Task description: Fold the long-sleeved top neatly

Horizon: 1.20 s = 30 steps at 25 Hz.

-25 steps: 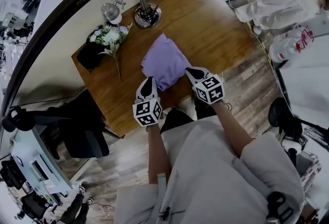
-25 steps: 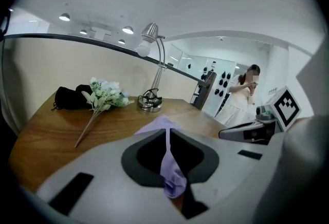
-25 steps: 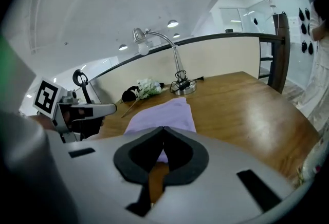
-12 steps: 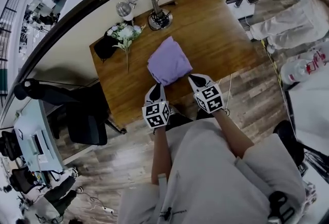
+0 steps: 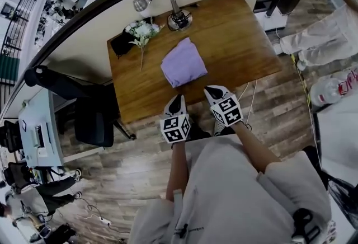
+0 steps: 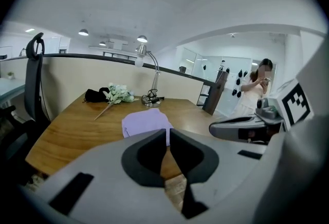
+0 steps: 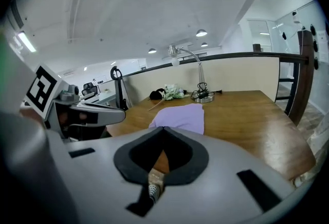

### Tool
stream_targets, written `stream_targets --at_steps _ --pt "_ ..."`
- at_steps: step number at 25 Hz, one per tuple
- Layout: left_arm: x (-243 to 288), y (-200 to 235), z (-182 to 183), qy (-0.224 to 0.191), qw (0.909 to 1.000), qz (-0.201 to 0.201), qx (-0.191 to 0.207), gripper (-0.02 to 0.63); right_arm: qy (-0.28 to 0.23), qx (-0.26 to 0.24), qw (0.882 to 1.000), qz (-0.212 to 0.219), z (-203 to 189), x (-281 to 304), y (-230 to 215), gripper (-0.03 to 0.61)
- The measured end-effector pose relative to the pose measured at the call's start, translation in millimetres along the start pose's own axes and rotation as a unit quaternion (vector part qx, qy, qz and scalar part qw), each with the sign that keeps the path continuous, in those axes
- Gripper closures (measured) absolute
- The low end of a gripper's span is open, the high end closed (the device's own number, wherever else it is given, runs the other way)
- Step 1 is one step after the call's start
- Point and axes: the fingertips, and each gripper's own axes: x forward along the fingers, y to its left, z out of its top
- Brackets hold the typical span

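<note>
The purple top (image 5: pixel 183 62) looks fully folded, lying just beyond left gripper (image 5: pixel 178 98) and right gripper (image 5: pixel 210 91), both pressed together, empty

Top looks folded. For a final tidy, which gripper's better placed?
Left, marginally. Both are shut and empty, short of the table's near edge; the purple top lies straight ahead of the left gripper, while the right gripper sits off to one side.
</note>
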Motion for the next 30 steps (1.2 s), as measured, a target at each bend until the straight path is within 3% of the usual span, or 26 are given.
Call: stream_targets --at_steps 5,17,30 --pt "-3.6 -12.3 -6.3 0.008 0.9995 0.008 0.029 0.575 0.001 -0.011 1.000 0.006 -5.8 -13.7 0.1 0.575" --pt "-8.0 -22.6 -4.8 -0.006 0.9995 0.014 0.027 0.575 -0.011 -0.041 0.999 0.011 -7.5 -28.6 2.4 0.577" --pt "-5.9 -22.3 -2.9 -0.010 0.9996 0.018 0.018 0.575 -0.022 -0.031 0.999 0.009 0.9 -26.4 -11.0 0.577"
